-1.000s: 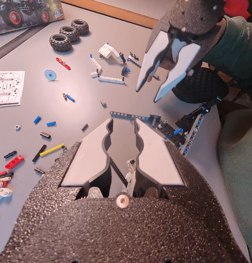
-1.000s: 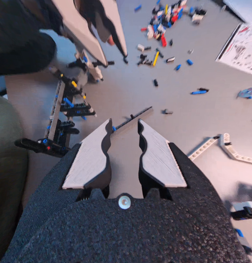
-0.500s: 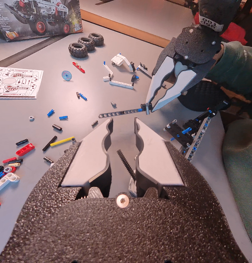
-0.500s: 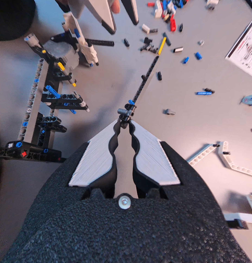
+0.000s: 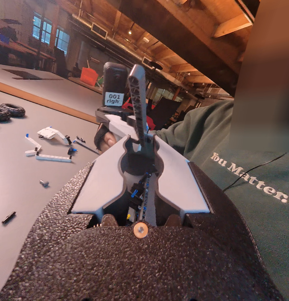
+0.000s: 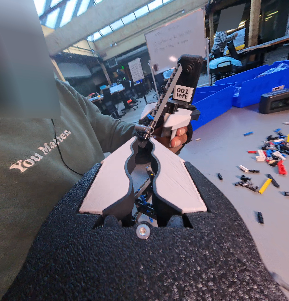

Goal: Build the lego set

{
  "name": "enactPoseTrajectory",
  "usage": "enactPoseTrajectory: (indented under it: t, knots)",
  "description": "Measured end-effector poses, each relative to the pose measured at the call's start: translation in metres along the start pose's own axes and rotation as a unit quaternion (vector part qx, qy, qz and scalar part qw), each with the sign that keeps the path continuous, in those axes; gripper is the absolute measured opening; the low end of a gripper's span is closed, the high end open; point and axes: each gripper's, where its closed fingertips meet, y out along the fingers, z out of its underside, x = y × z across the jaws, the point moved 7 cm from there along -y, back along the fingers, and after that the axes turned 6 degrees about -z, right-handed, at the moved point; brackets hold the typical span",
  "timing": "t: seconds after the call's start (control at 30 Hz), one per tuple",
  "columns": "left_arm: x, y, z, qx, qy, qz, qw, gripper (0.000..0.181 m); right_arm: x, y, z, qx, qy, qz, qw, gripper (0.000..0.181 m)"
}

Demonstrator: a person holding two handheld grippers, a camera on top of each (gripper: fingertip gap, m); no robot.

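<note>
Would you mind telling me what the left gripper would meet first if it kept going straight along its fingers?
Most likely the long grey beam standing at the left gripper tips, pinched by the right gripper; that gripper's fingers sit right behind, though depth is unclear.

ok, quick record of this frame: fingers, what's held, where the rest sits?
right gripper: fingers shut on the connector end of the long grey beam
beam pose: lifted clear of the table, tilted steeply upward
left gripper: fingers open, tips near the beam's lower end; contact unclear
chassis assembly: on the table below both grippers
loose parts pile: on the table, apart from both grippers
tyres: on the table, far side
</note>
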Motion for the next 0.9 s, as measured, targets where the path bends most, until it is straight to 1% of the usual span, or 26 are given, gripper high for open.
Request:
enactPoseTrajectory:
  t: [0.1,0.17,0.23,0.3,0.43,0.47,0.53,0.57,0.63,0.67,0.73,0.8,0.9]
  knots:
    - [-0.003,0.003,0.001,0.001,0.006,-0.001,1.000,0.013,-0.003,0.004,0.005,-0.010,0.027,-0.028,0.999,0.011]
    - [-0.004,0.002,0.001,0.002,0.014,-0.003,1.000,0.013,-0.004,0.004,0.006,-0.016,0.030,-0.034,0.999,0.011]
    - [-0.004,0.000,0.002,0.010,0.027,-0.011,1.000,0.009,-0.005,0.002,0.006,-0.013,0.021,-0.022,0.999,0.011]
    - [-0.003,-0.001,0.004,0.020,0.045,-0.023,0.999,0.010,-0.005,0.002,0.007,0.003,0.009,-0.008,1.000,0.011]
    - [-0.005,-0.001,0.003,0.029,0.104,-0.054,0.993,0.009,-0.004,0.000,0.005,0.030,-0.047,0.044,0.997,0.013]
    - [-0.005,-0.002,0.003,0.033,0.124,-0.070,0.989,0.008,-0.005,-0.001,0.004,0.039,-0.067,0.065,0.995,0.015]
    - [-0.002,-0.002,0.005,0.055,0.168,-0.109,0.978,0.008,-0.003,-0.001,0.002,0.062,-0.104,0.093,0.988,0.032]
    - [-0.002,-0.001,0.006,0.062,0.185,-0.121,0.973,0.008,-0.001,0.001,0.002,0.071,-0.119,0.104,0.985,0.037]
    - [-0.004,0.002,0.006,0.069,0.205,-0.131,0.968,0.008,-0.001,0.005,0.003,0.102,-0.162,0.139,0.972,0.042]
    - [-0.004,0.003,0.007,0.076,0.215,-0.138,0.964,0.008,-0.001,0.007,0.006,0.118,-0.184,0.152,0.964,0.042]
    - [-0.004,0.006,0.012,0.098,0.230,-0.141,0.958,0.008,0.000,0.011,0.008,0.134,-0.211,0.168,0.954,0.026]
    - [-0.003,0.007,0.015,0.111,0.235,-0.143,0.955,0.008,0.000,0.010,0.010,0.149,-0.226,0.171,0.947,0.025]
    - [-0.002,0.007,0.018,0.133,0.239,-0.145,0.951,0.008,-0.002,0.009,0.015,0.153,-0.225,0.170,0.947,0.025]
